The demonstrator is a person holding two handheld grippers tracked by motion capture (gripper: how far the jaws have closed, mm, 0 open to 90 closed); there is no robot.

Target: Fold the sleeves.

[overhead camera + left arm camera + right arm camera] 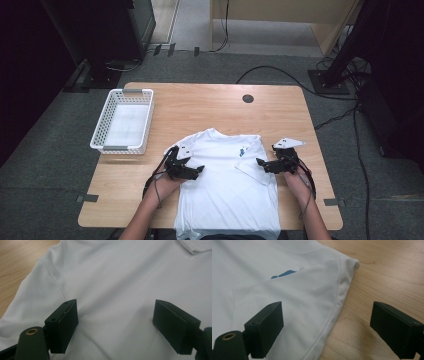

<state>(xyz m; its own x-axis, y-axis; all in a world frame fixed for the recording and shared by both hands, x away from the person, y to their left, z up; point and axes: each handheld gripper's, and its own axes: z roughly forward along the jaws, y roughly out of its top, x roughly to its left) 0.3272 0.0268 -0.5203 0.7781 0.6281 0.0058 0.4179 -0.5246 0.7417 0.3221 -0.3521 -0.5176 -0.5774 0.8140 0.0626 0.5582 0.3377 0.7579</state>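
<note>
White T-shirt (227, 185): flat on table (200, 102), sleeves folded in. Left gripper (196, 170), right gripper (262, 163): jaws apart, empty, over shirt edges. Risk: pinching single layer, fold slipping open

The left gripper (115, 322) is positioned low over a white T-shirt (120, 277), with its two black jaws standing wide apart and nothing gripped between them; smooth white fabric spans the gap. The shirt lies spread flat on a light wooden table (15, 267), whose bare surface is visible at the upper left, beside the shirt's curved edge and a seam line running down that side. A folded portion of the shirt (197, 246), with a stitched hem, lies at the upper right corner.
</note>
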